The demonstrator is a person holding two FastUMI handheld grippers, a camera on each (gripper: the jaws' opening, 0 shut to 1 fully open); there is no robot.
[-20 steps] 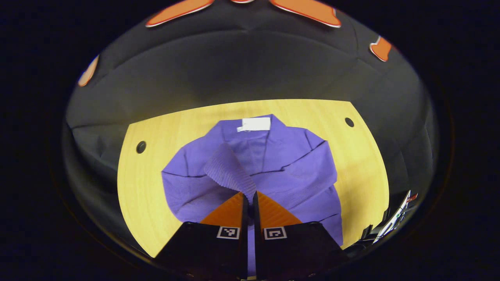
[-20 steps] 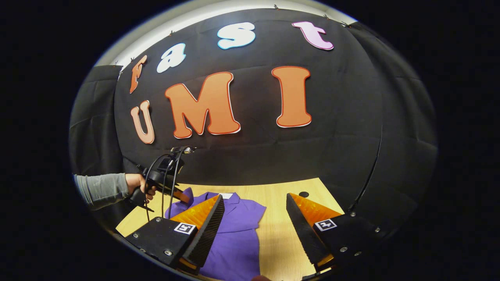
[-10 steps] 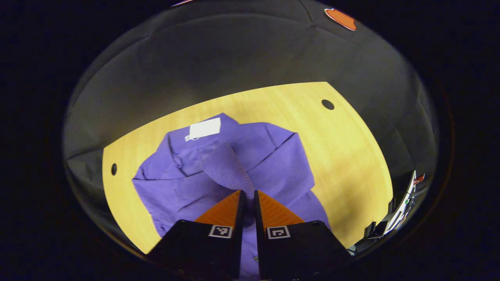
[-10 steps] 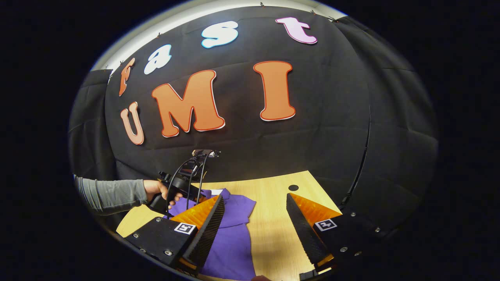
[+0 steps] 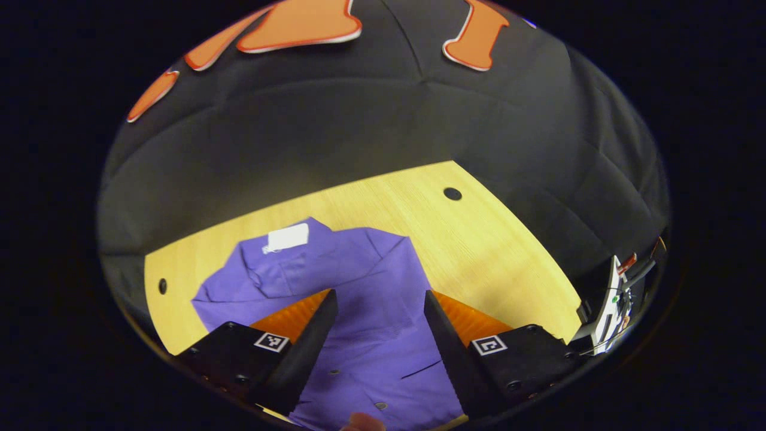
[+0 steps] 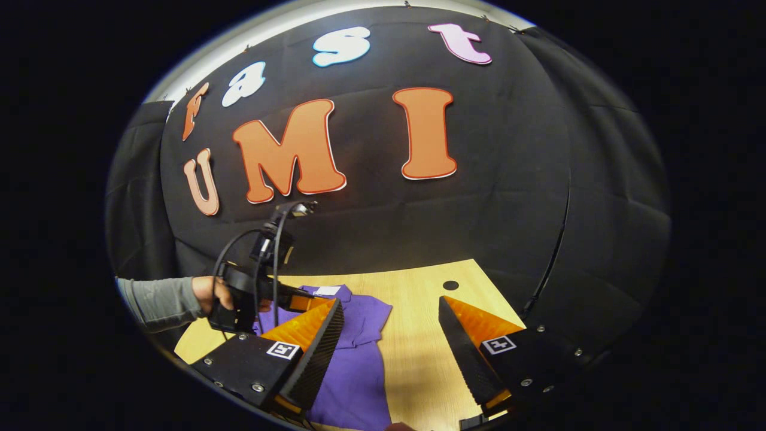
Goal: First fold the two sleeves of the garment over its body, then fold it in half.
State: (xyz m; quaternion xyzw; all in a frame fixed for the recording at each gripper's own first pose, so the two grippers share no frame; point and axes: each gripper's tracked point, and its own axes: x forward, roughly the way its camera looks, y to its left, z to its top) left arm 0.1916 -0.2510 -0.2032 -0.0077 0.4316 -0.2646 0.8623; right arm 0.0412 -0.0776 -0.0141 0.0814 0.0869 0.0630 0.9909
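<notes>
**Sleeve let go, the half-fold comes next**

Released since a second ago, the cuff no longer sits between the left tongs (image 5: 380, 323), which then were pinched narrow on it and now stand wide with nothing held. That sleeve lies flat across the purple garment (image 5: 359, 287), which rests on the tabletop (image 5: 491, 251) with its white neck tag (image 5: 287, 237) at the far end. Both sleeves look folded over the body, though the left gripper view hides the hem beneath the tongs, so this is a judgement. The right tongs (image 6: 392, 335) hover wide and empty above bare wood just beside the garment's edge. In the right gripper view a hand (image 6: 209, 293) in a grey sleeve holds the other tool above the collar.

By my reading, the sleeve step is done and the halving is in hand. It calls for each pair of tongs to take a corner at one end and carry it evenly toward the white neck tag's end, or the reverse, without dragging the sleeves loose.
</notes>
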